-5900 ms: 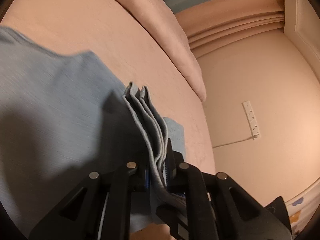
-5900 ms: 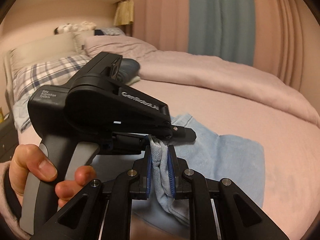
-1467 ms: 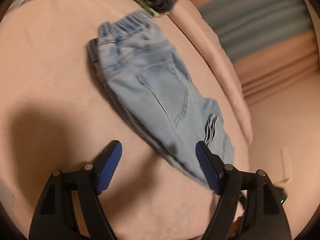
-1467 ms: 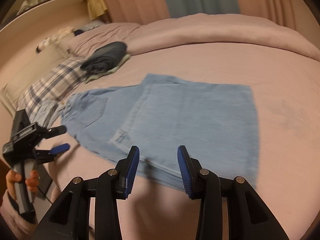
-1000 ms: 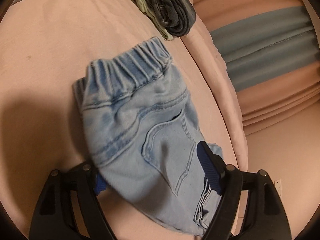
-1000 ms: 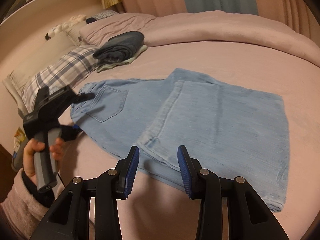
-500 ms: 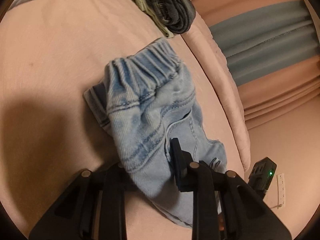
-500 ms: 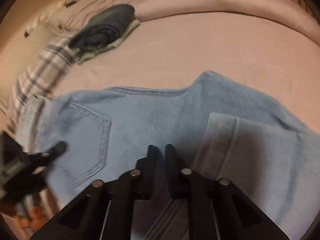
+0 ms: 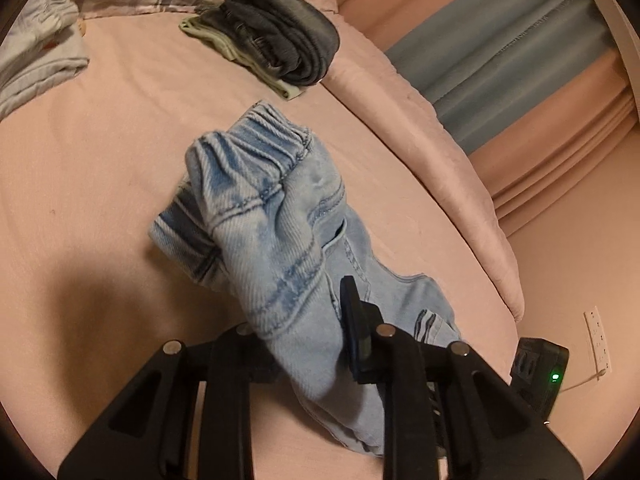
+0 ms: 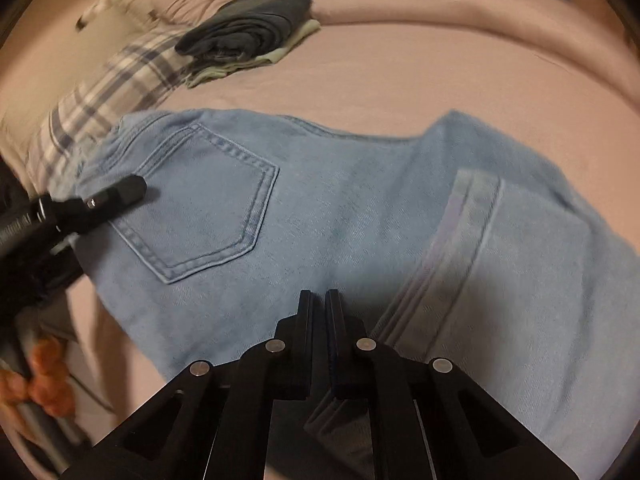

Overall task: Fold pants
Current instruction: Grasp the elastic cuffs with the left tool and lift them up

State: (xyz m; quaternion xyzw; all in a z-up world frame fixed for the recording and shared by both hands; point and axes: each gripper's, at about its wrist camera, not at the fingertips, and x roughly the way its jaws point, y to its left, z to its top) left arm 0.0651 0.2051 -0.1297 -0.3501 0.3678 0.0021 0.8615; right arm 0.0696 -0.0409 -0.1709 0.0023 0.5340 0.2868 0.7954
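Light blue denim pants (image 10: pixel 320 208) lie on the pink bed, legs folded over so the hems (image 10: pixel 452 264) rest on the thigh part, back pocket up. My left gripper (image 9: pixel 304 332) is shut on the waist end of the pants (image 9: pixel 272 216) and lifts it, the elastic waistband bunched above the sheet. It also shows at the left of the right wrist view (image 10: pixel 100 204). My right gripper (image 10: pixel 318 308) is shut just over the pants' near edge beside the hems; whether it pinches fabric is hidden.
A folded dark grey garment on a pale green one (image 9: pixel 276 36) (image 10: pixel 248 28) lies further up the bed. A plaid pillow (image 10: pixel 100 92) and a rolled pink duvet (image 9: pixel 420 120) border the sheet. A wall socket (image 9: pixel 598 340) is at right.
Both grippers closed from open. The left one took hold of the waist end and raised it; the right one dropped low onto the pants near the folded hems.
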